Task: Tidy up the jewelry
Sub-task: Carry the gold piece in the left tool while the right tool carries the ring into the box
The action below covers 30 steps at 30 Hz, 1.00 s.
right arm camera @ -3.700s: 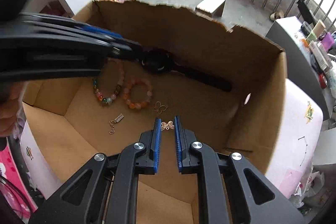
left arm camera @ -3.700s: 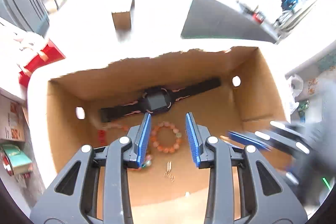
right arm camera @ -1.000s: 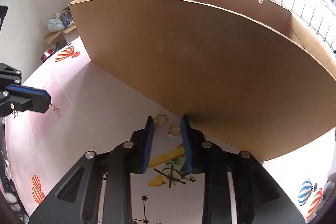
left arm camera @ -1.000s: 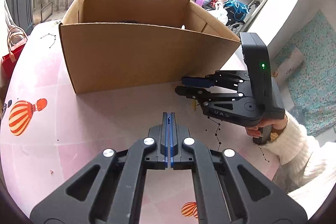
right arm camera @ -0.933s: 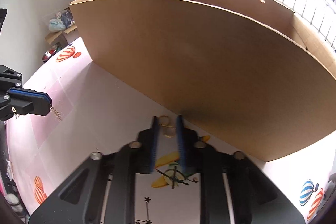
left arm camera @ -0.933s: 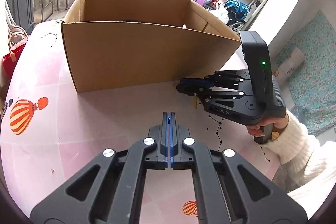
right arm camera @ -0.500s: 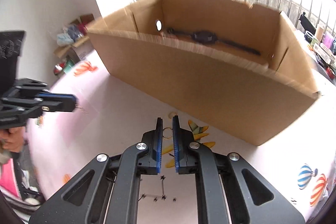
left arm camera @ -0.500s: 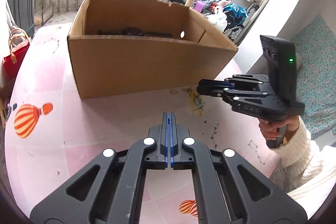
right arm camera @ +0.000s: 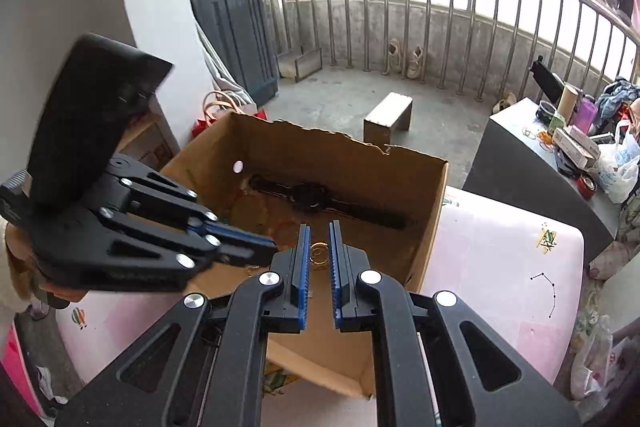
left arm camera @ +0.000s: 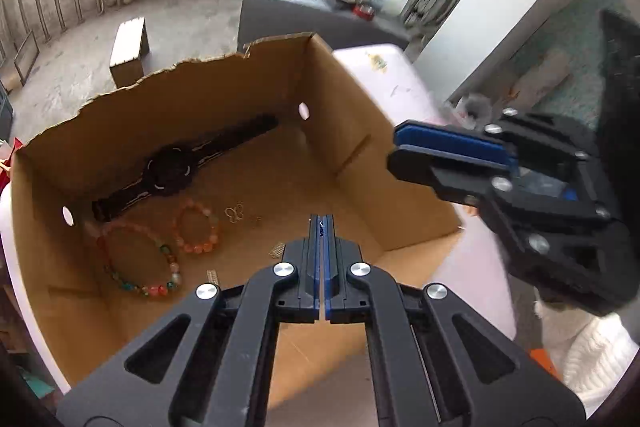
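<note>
An open cardboard box (left arm camera: 360, 115) (right arm camera: 432, 211) stands on the pink table. Inside lie a black watch (left arm camera: 172, 171) (right arm camera: 316, 197), an orange bead bracelet (left arm camera: 197, 231), a multicolour bead bracelet (left arm camera: 140, 259), a butterfly charm (left arm camera: 234, 213) and small gold clasps (left arm camera: 277, 251). My left gripper (left arm camera: 322, 227) (right arm camera: 256, 247) is shut over the box; I cannot tell what it pinches. My right gripper (right arm camera: 319, 251) (left arm camera: 400, 147) hovers over the box's near side with two gold rings (right arm camera: 319, 254) between its slightly parted pads.
The pink table (right arm camera: 504, 259) has printed patterns. Beyond are a balcony railing (right arm camera: 440, 7), a wooden stool (right arm camera: 388, 119), a grey cabinet (right arm camera: 236, 39) and a cluttered grey table (left arm camera: 320, 11). Red bags (right arm camera: 216, 119) sit left of the box.
Both grippers rose from the table in front of the box to above its opening. The right gripper closed on gold rings, lifted them, and now shows a wider gap.
</note>
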{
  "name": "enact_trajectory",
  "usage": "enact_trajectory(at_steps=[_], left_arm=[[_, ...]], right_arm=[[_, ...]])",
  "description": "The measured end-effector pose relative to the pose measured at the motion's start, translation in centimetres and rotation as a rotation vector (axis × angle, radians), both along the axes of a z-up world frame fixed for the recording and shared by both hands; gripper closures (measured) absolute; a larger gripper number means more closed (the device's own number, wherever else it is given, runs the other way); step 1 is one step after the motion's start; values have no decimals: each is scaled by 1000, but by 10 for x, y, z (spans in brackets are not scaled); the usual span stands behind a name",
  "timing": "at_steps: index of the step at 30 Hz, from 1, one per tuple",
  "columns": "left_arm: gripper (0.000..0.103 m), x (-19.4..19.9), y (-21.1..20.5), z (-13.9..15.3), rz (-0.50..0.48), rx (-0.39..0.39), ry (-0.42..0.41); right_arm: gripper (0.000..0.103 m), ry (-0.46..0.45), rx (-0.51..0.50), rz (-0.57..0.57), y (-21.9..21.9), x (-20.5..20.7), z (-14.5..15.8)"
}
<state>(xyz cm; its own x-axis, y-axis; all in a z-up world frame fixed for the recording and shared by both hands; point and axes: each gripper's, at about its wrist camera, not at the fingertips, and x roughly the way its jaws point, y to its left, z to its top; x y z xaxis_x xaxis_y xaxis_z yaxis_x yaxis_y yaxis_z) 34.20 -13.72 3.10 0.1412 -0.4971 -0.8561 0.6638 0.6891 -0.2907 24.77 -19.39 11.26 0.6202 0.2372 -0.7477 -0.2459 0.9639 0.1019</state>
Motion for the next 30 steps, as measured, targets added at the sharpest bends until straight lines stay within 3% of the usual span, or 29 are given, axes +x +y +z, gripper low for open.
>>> enact_trajectory(at_steps=[2, 6, 12, 16, 19, 26, 28, 30], left_arm=[[103, 30, -22, -26, 32, 106, 66], [103, 65, -43, -70, 70, 230, 177], [100, 90, -37, -95, 132, 206, 298], [90, 94, -14, -80, 196, 161, 278], [90, 83, 16, -54, 249, 171, 158], [89, -8, 92, 23, 212, 43, -128], [89, -39, 107, 33, 190, -13, -143], [89, -73, 123, 35, 158, -73, -116]], right_arm=[[94, 43, -2, -37, -8, 23, -11], [93, 112, -18, -71, -10, 47, -34], [93, 165, -52, -66, -4, 57, -46], [93, 197, -99, -51, 8, 59, -49], [93, 284, -162, -12, 19, 78, -64], [93, 614, -317, -4, 49, 115, -124], [93, 636, -321, 2, 50, 118, -128], [85, 653, -343, -2, 51, 120, -131]])
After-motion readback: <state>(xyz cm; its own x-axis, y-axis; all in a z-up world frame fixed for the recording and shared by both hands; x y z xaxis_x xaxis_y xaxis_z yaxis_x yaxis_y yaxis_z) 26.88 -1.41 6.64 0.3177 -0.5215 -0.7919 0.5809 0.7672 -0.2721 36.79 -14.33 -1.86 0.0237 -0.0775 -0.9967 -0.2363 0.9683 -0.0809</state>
